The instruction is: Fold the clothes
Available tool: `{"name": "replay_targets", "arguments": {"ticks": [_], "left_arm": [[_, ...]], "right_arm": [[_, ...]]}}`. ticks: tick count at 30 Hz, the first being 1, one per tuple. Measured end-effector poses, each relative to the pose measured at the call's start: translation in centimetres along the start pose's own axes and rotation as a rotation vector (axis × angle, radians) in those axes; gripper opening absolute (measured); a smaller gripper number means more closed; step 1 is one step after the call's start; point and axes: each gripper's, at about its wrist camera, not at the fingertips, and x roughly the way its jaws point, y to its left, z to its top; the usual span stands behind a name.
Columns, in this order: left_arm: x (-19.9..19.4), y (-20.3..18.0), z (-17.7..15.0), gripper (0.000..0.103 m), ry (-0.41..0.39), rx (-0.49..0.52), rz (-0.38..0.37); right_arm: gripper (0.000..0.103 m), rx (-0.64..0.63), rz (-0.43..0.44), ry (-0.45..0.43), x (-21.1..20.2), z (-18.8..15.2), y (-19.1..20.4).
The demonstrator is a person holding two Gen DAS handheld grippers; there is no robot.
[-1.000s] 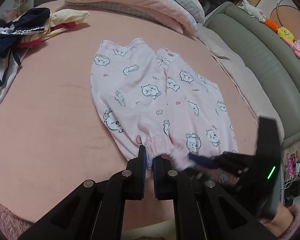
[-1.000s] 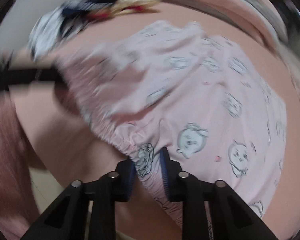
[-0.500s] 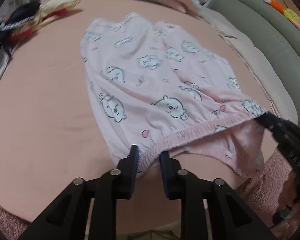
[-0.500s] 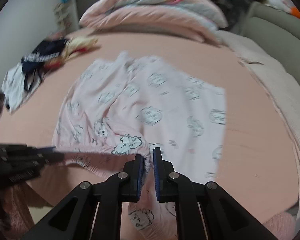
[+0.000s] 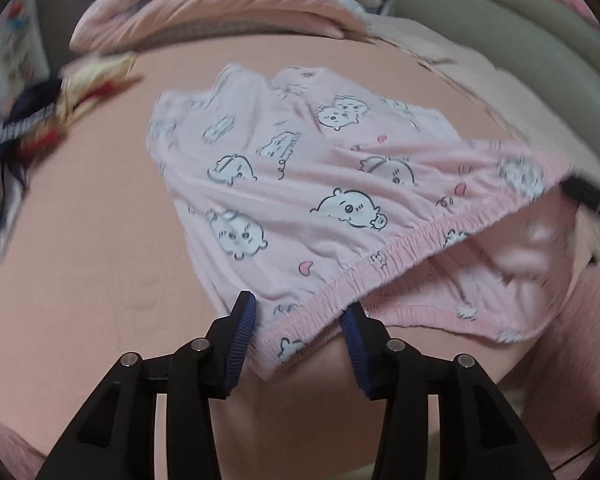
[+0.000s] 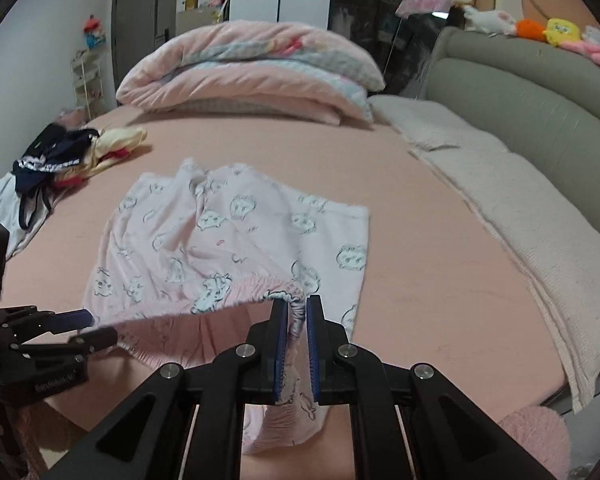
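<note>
This is a bedroom in somebody's home. A wide bed [image 6: 400,208] with a pink sheet fills the room, backed by a padded grey headboard [image 6: 540,92] with plush toys [image 6: 540,28] lined along its top. A folded pink duvet [image 6: 252,76] is heaped at the far side, and a pile of worn clothes [image 6: 64,152] lies on the sheet. Beyond stand a tall wardrobe [image 6: 144,16] and a small white shelf rack [image 6: 86,80] against the wall.
</note>
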Motion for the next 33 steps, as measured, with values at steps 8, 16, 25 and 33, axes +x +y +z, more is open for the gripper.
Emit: {"name": "replay_targets", "arguments": {"ticks": [8,16,25,33], "left_arm": [[0.7,3.5,0.0,0.021,0.048,-0.044,0.191],[-0.5,9.1,-1.9,0.023,0.132,-0.248,0.039],[-5.7,9.2,-1.7,0.024,0.026,-0.22,-0.075],[-0.5,6.8,0.2,0.025,0.086,-0.017,0.042]], "right_arm": [[0.007,-0.051,0.001,0.024,0.4,-0.9,1.1],[0.007,-0.083,0.115,0.347,5.1,-5.1,0.3],[0.019,-0.015,0.387,0.318,1.0,-2.3,-0.5],[0.019,0.126,0.336,0.267,3.3,-0.5,-2.0]]}}
